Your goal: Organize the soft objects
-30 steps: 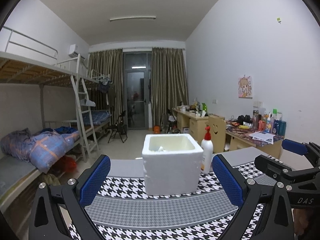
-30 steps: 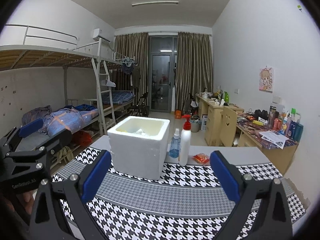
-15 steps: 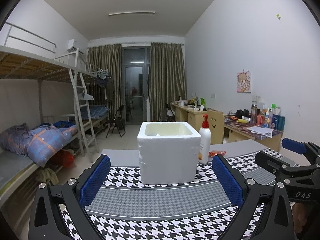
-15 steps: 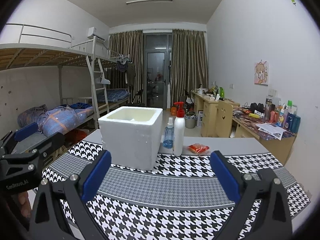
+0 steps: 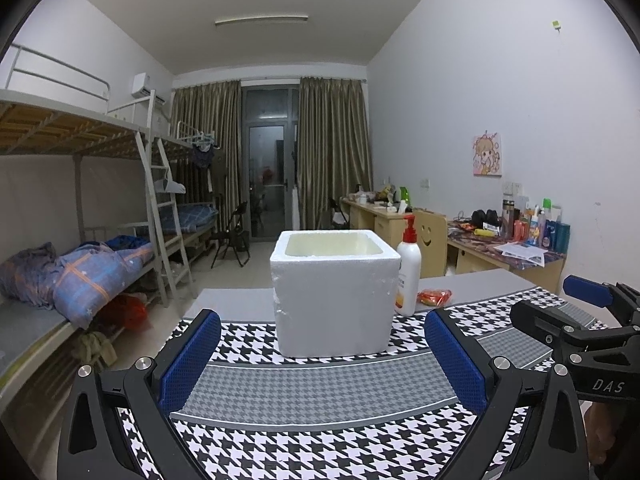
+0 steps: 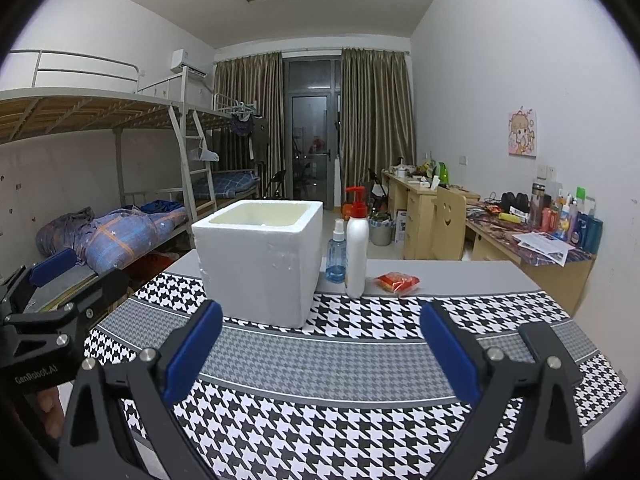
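A white foam box (image 5: 334,294) stands open-topped on the houndstooth table cloth (image 5: 320,420); it also shows in the right wrist view (image 6: 260,264). Its inside is hidden from here. A small red soft packet (image 6: 397,282) lies behind and right of the box, seen too in the left wrist view (image 5: 434,296). My left gripper (image 5: 320,360) is open and empty, in front of the box. My right gripper (image 6: 320,350) is open and empty, in front and right of the box.
A white pump bottle with a red top (image 6: 357,248) and a small blue spray bottle (image 6: 336,258) stand right of the box. Bunk beds (image 5: 80,240) lie to the left, cluttered desks (image 6: 532,236) along the right wall.
Both grippers have sunk lower and level with the table, so the box's inside no longer shows. Both stay open and empty.
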